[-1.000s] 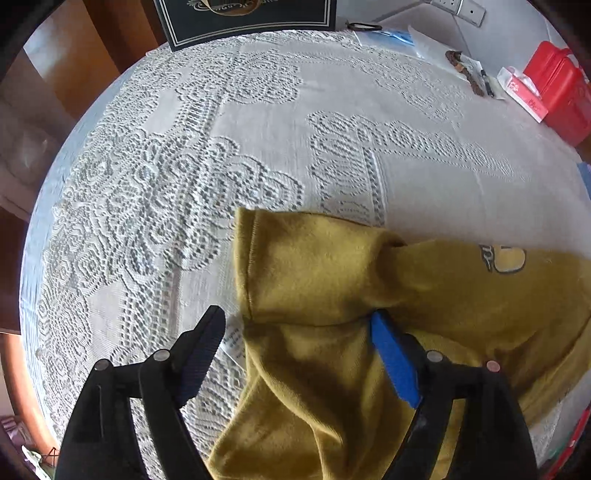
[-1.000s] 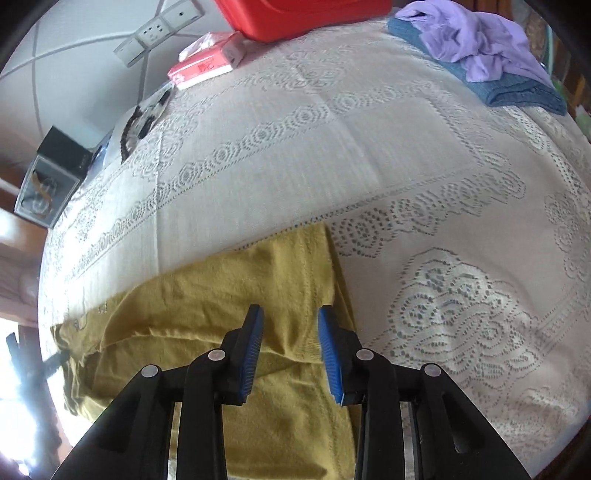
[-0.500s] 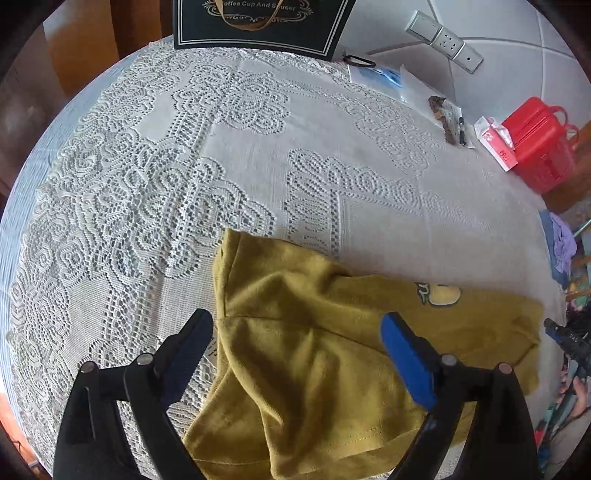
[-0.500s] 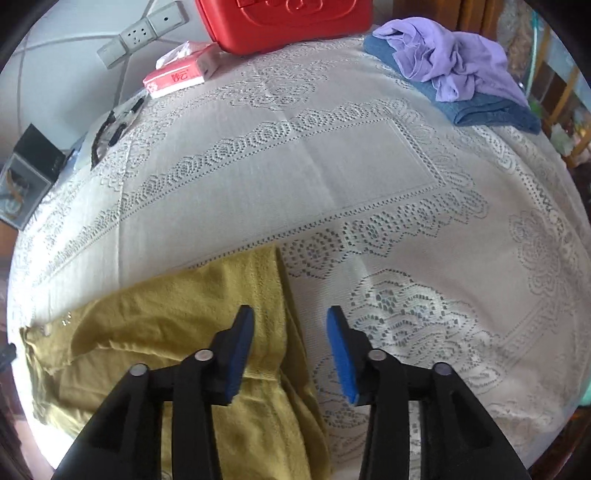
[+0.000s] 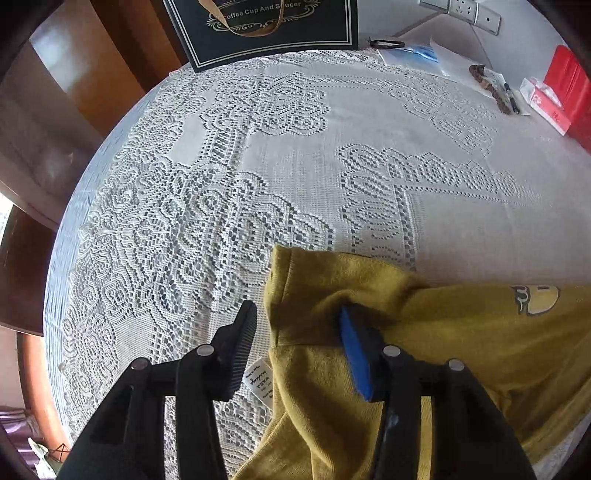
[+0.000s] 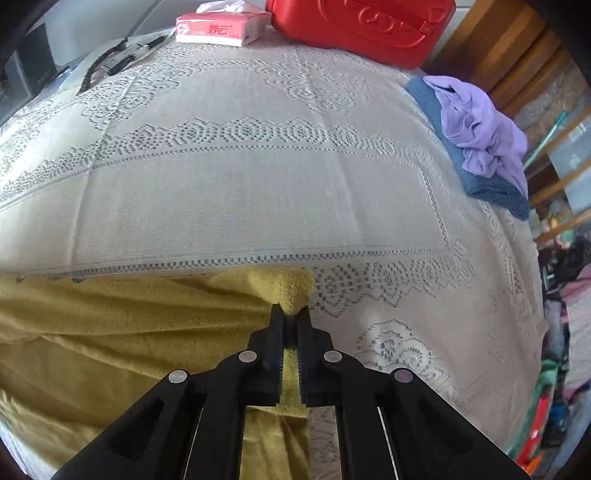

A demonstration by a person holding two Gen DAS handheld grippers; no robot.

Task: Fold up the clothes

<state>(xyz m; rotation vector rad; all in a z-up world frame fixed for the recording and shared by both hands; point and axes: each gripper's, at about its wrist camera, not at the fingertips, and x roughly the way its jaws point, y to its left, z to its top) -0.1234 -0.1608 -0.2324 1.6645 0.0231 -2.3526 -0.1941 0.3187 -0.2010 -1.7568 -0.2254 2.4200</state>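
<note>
Step in hand: getting both grips set on the mustard-yellow shirt [image 5: 461,332] ahead of a fold. It lies flat on the lace-covered tabletop [image 5: 295,166], in the 4–6 o'clock part of the left wrist view and the 7–9 o'clock part of the right wrist view.

Right hand-held gripper [image 6: 291,314]: clenched on the shirt's hem corner, yellow cloth pinched between the jaws and showing through the slit behind them. That corner looks slightly bunched and lifted at the pinch.

Left hand-held gripper [image 5: 299,325]: released, jaws wide apart, straddling the sleeve [image 5: 314,280]. Blue pad [image 5: 354,354] rests against the fabric at the sleeve seam; the black finger [image 5: 240,343] is over bare lace just beside the sleeve edge. A care label [image 5: 260,380] pokes out at the shirt's edge between the fingers.

Next move, my read: close the left on the sleeve/shoulder edge, getting both layers, before any lift. Then raise both ends together and carry them over toward 12 o'clock to lay the fold.

Watch: snagging the lace cloth with the black finger; uneven lift skewing the fold line.

Clutter (red case [image 6: 358,26], tissue pack [image 6: 221,27], purple garment [image 6: 480,129] on a blue one [image 6: 491,184], black box [image 5: 266,29]) is well apart from the shirt.
</note>
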